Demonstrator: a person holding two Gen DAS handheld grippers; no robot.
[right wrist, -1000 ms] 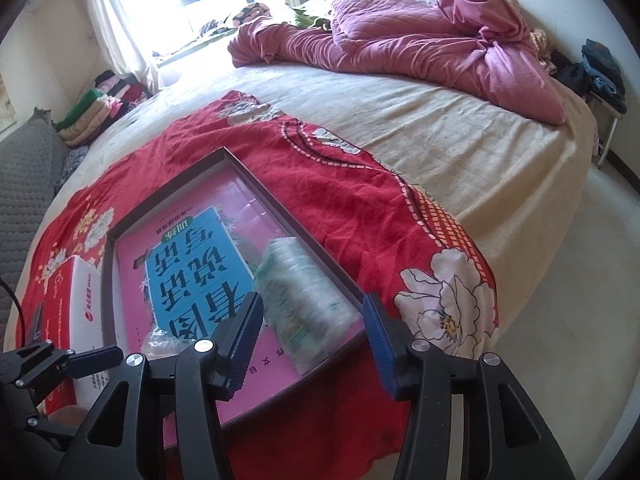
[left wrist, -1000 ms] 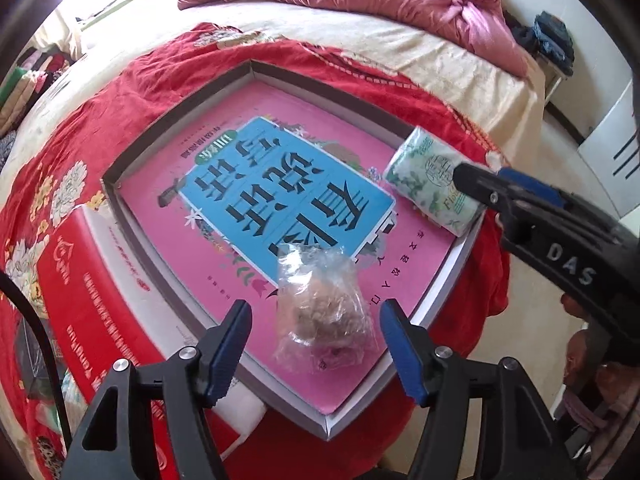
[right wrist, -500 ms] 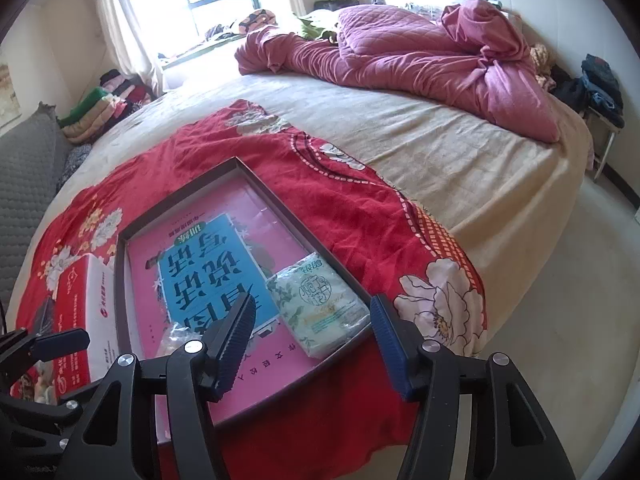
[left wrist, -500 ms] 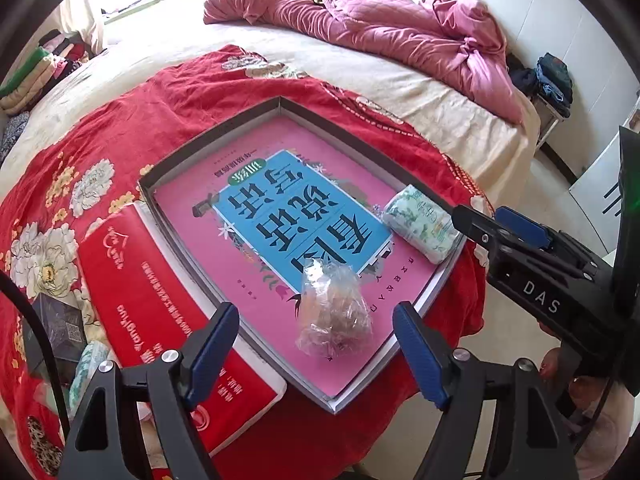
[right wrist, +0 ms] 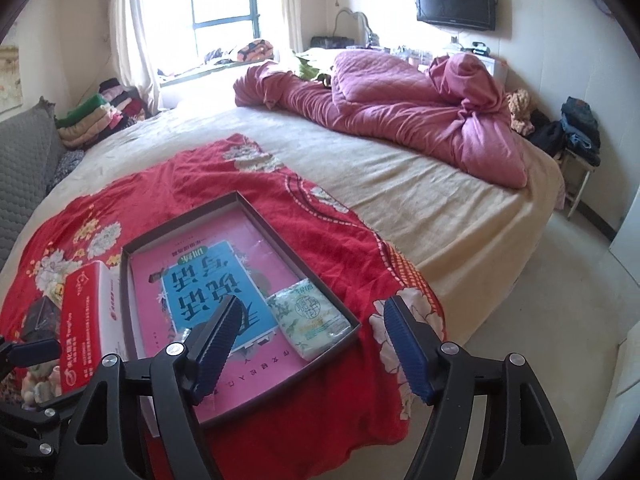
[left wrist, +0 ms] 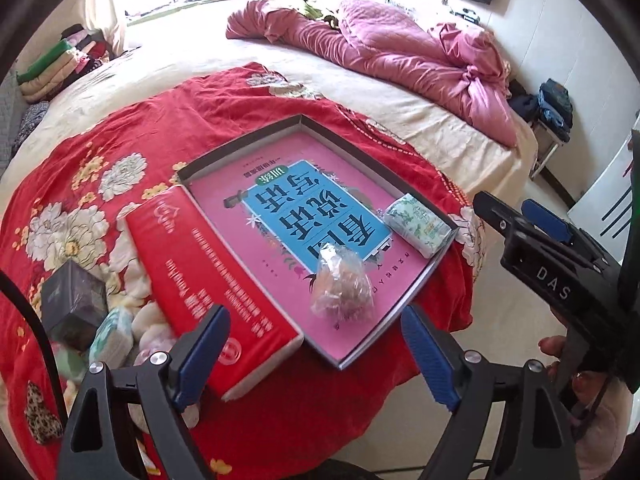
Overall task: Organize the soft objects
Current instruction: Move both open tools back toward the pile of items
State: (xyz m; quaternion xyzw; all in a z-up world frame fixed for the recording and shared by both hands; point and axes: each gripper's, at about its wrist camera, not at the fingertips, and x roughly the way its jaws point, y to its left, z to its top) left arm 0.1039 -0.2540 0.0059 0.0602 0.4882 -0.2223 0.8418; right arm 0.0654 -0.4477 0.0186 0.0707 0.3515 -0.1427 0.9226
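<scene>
A shallow box [left wrist: 434, 270] lay on the bed's red blanket [left wrist: 120, 128]. Inside, a tissue pack [left wrist: 418, 226] sat at three o'clock of a crumpled clear bag [left wrist: 342, 286]. Both the left gripper [left wrist: 316, 356] and the right gripper [right wrist: 314, 344] had just been opening, fingers apart and empty.

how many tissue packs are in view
2. One tissue pack lies in the tray's right corner; another sits left of the red box. More may be hidden.

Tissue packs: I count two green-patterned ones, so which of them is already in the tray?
The tissue pack at the tray's right corner, beside the clear plastic bag. The other pack lies outside, on the red blanket left of the red box.
</scene>
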